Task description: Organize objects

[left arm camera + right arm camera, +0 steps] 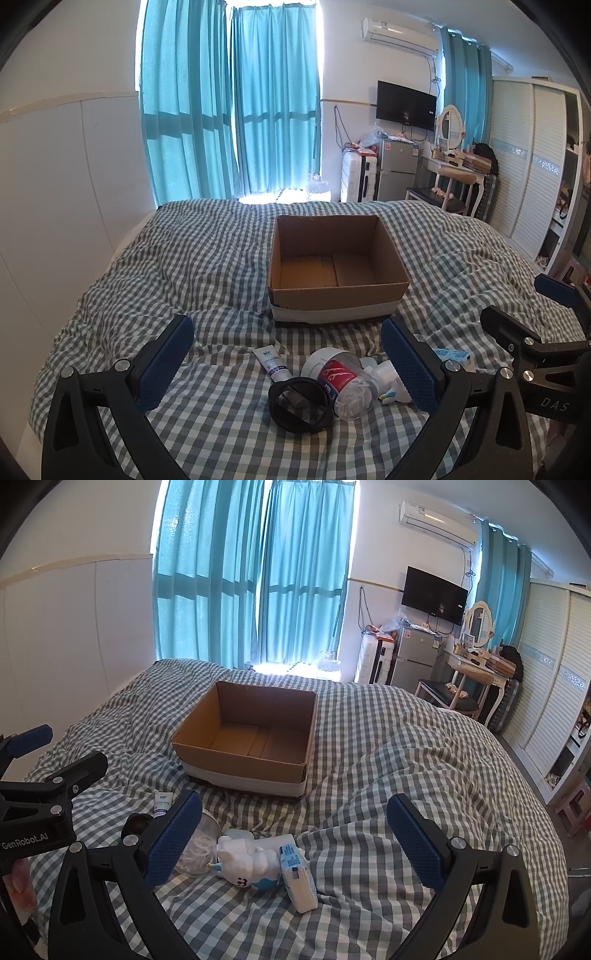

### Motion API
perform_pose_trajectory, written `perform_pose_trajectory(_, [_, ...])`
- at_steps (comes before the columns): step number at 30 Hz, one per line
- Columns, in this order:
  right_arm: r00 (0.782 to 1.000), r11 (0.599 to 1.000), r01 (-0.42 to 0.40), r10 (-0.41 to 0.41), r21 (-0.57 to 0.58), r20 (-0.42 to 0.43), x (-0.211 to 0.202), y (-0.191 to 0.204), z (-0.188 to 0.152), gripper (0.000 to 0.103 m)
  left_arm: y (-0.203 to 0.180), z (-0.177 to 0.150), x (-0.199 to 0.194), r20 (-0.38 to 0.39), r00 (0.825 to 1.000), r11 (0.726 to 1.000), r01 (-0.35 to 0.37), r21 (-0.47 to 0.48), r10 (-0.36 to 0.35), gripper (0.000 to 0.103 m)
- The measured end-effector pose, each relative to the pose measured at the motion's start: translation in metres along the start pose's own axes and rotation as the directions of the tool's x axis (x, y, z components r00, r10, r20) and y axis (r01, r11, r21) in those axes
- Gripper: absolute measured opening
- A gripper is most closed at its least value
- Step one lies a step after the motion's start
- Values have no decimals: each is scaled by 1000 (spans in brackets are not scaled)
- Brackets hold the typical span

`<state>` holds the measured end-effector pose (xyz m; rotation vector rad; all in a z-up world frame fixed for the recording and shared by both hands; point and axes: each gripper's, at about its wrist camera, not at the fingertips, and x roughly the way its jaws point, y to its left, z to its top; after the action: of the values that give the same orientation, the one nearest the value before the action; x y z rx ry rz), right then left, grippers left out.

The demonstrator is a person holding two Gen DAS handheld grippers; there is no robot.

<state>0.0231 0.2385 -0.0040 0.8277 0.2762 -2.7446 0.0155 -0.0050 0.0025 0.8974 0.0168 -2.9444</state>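
Observation:
An open, empty cardboard box [337, 297] [242, 764] sits on the checked bed. In front of it lie a small white tube [272, 362] [162, 802], a clear round jar with a red label [341, 380] on its side, a black round lid [301, 403], a white soft toy [249, 860] [388, 376] and a blue-and-white tissue pack [298, 878] [452, 355]. My left gripper [288, 363] is open above the jar and lid. My right gripper [293, 843] is open above the toy and tissue pack. Each gripper shows at the edge of the other's view.
The checked duvet [388, 757] is wrinkled and covers the whole bed. A white wall panel [55, 184] runs along the left. Beyond the bed stand teal curtains [229, 110], a suitcase, a small fridge [397, 171], a dressing table and a wardrobe [528, 166].

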Motion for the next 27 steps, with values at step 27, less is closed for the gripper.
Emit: perform_pose_trajectory(27, [963, 1000, -30, 31, 11, -268, 72, -10, -51, 94, 1, -67, 79, -284, 959, 1000, -1, 19, 7, 103])
